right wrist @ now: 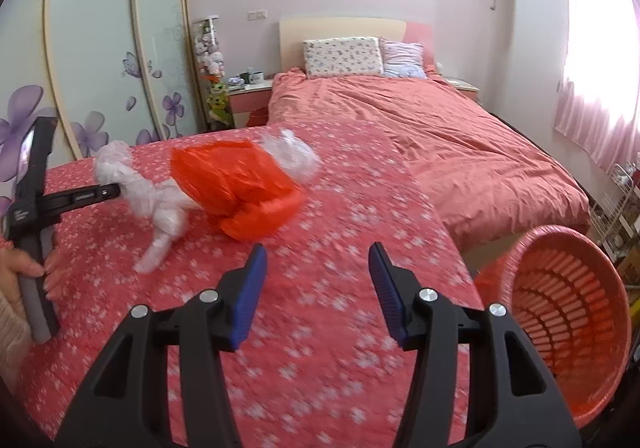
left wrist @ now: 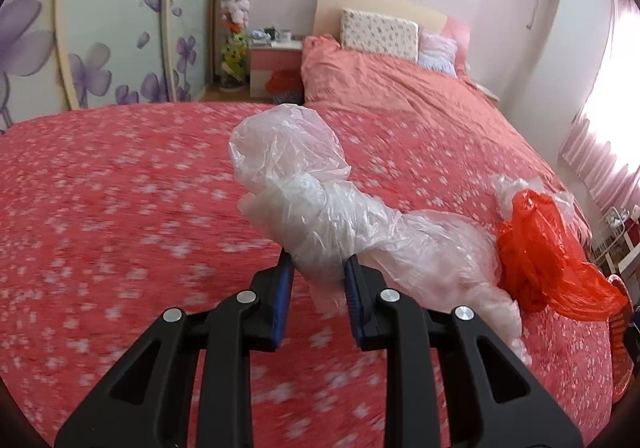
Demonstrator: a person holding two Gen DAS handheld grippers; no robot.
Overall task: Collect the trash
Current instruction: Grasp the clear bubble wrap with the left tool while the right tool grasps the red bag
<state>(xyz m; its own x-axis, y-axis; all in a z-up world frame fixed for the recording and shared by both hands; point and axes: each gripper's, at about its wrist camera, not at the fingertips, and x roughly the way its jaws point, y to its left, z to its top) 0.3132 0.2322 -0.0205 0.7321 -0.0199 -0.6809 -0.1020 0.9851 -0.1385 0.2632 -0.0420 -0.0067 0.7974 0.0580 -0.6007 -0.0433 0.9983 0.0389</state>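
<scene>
Left wrist view shows the left tool [left wrist: 318,264] pinching the clear plastic bag [left wrist: 304,183] on the bed [left wrist: 120,187], so pickup is underway. Right tool [right wrist: 318,260] is spread, empty. Next, carry it to the orange basket [right wrist: 568,312].

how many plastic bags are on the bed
2: a clear bag clamped in the left gripper, and an orange bag lying beside it. More clear film behind the orange one may be a third.
</scene>
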